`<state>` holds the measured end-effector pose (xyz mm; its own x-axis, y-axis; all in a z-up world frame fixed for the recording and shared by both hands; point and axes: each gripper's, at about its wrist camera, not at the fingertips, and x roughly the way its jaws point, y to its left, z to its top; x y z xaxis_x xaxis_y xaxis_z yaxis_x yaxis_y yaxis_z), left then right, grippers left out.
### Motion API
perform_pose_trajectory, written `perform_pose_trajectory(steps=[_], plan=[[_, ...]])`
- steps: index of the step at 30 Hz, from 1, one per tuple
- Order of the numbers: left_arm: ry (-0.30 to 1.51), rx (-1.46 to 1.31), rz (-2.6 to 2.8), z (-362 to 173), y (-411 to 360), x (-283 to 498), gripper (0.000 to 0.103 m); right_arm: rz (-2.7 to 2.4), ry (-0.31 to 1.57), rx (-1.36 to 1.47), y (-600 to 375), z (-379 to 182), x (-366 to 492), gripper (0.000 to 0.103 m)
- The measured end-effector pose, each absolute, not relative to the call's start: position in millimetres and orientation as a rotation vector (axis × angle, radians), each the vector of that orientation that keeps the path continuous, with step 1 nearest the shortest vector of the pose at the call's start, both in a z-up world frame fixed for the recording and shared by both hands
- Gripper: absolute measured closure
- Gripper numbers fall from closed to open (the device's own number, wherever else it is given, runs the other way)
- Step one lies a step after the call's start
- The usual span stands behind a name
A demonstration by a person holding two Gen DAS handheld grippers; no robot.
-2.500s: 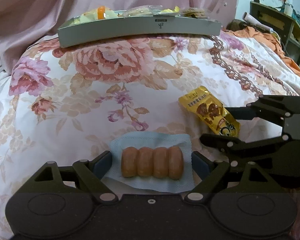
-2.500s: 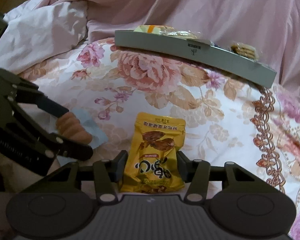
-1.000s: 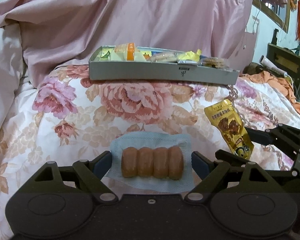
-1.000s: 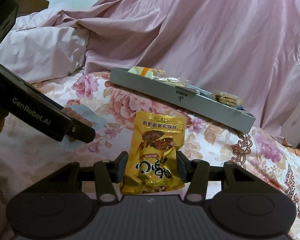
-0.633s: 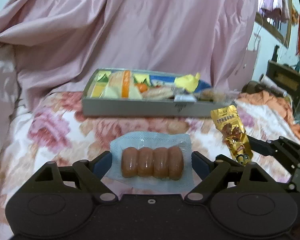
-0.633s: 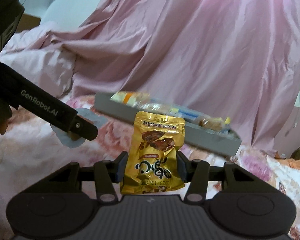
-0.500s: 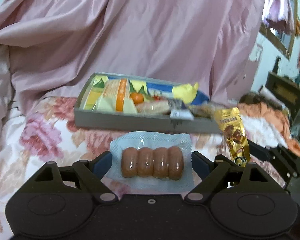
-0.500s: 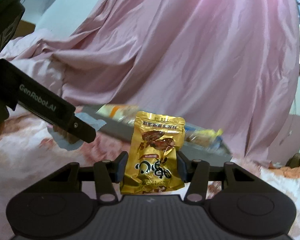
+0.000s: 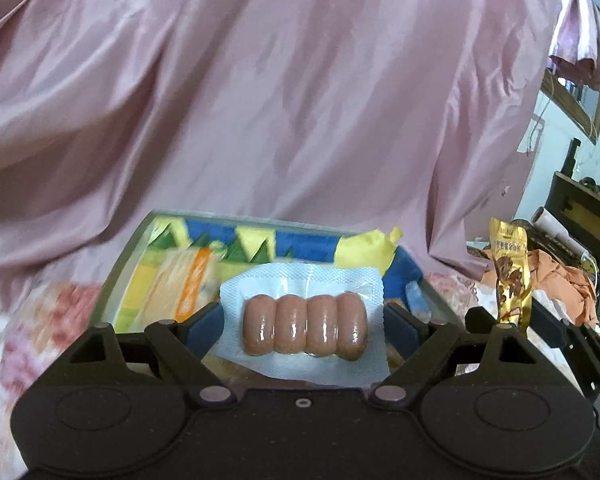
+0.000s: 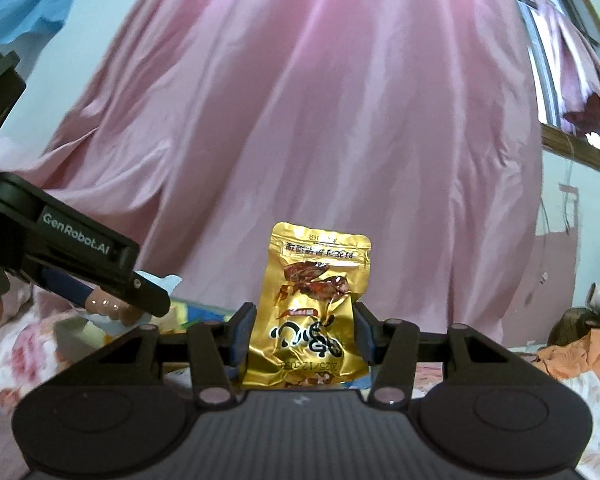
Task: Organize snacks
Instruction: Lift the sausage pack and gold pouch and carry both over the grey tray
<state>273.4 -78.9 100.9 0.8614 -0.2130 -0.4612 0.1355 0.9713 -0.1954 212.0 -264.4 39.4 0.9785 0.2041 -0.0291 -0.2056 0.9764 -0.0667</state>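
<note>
Pink sheet fills the back, tray on the flowered bed right at its foot. Left gripper tips down over the tray's near edge, jaws clamping the sausage pack; right gripper level, jaws pinching the gold pouch upright.
</note>
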Motion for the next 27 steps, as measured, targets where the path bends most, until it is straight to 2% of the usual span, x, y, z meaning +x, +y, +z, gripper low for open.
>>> perform_pose_trajectory(steps=[11, 27], plan=[[0.543, -0.068, -0.176, 83, -114, 332, 0.016, 0.182, 0.077, 0.053, -293, 19, 258, 0.047], [0.602, -0.081, -0.148, 62, -117, 344, 0.015, 0.219, 0.158, 0.11, -291, 7, 275, 0.046]])
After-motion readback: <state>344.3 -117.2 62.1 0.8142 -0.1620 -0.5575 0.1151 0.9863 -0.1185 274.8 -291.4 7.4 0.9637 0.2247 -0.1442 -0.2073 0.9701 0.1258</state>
